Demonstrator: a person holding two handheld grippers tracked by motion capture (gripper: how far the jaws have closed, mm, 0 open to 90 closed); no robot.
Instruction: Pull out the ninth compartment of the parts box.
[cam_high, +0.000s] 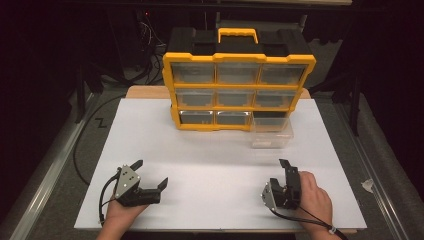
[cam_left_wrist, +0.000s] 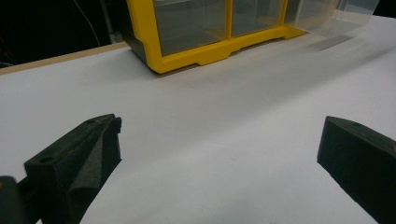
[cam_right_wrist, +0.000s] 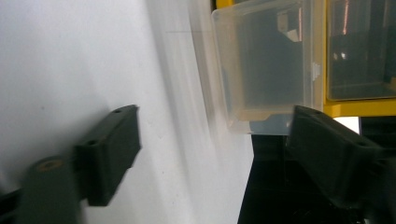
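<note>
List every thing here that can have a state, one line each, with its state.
Organizer cabinet: upright at the back of the white board.
Bottom-right drawer: pulled partly out, looks empty.
Other eight drawers: pushed in.
Left gripper: jaws open, nothing between them.
Right gripper: jaws open, nothing between them.

Yellow-framed organiser cabinet (cam_high: 239, 92) with a black top, a yellow handle (cam_high: 238, 34) and nine clear, grey-tinted drawers; the pulled-out bottom-right drawer (cam_high: 272, 131) is colourless and translucent. White sheet (cam_high: 215, 165) covers a pale wood table (cam_high: 145, 91), with grey floor around it and a black backdrop behind. Left gripper (cam_high: 151, 172) and right gripper (cam_high: 285, 165) are matte black with dull grey metal plates; black cables trail from each. No patterns appear on any surface
</note>
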